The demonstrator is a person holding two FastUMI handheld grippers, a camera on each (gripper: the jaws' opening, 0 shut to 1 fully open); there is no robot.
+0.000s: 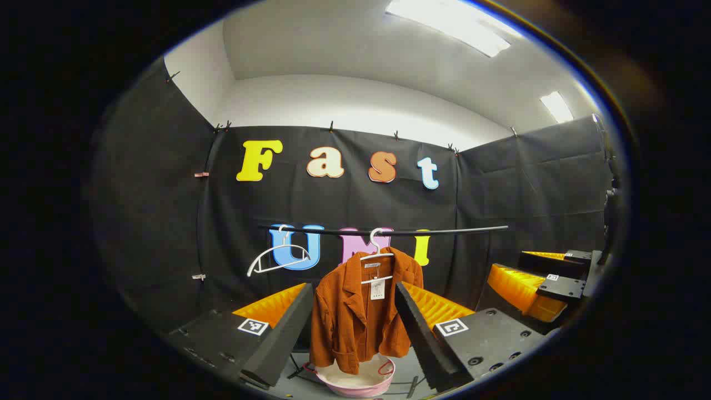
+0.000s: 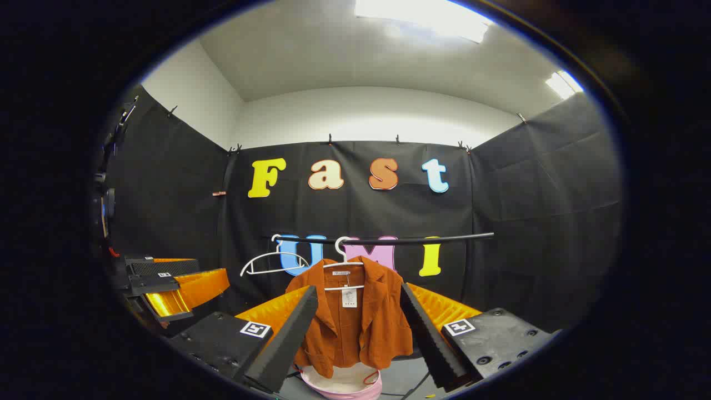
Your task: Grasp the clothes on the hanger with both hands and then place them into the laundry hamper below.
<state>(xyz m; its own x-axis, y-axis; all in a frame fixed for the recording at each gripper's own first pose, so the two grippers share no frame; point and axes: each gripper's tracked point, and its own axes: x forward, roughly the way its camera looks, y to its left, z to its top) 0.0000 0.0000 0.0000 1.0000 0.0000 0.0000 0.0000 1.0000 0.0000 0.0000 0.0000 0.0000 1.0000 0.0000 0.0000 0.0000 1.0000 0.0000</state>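
A rust-orange jacket (image 1: 358, 311) (image 2: 353, 322) hangs on a white hanger (image 1: 376, 253) (image 2: 343, 261) from a black rail (image 1: 389, 230) (image 2: 400, 240). Under it stands a pink laundry hamper (image 1: 358, 383) (image 2: 344, 384) with a pale inside. My left gripper (image 1: 353, 322) is open, its fingers framing the jacket from a distance, touching nothing. In the same way my right gripper (image 2: 358, 328) stands open, short of the jacket. The right gripper (image 1: 547, 286) shows at the right of the left gripper view, and the left gripper (image 2: 166, 286) at the left of the right gripper view.
An empty white hanger (image 1: 278, 258) (image 2: 272, 261) hangs on the rail to the left of the jacket. Black cloth walls close the booth on three sides. A grey floor (image 1: 408, 369) lies around the hamper.
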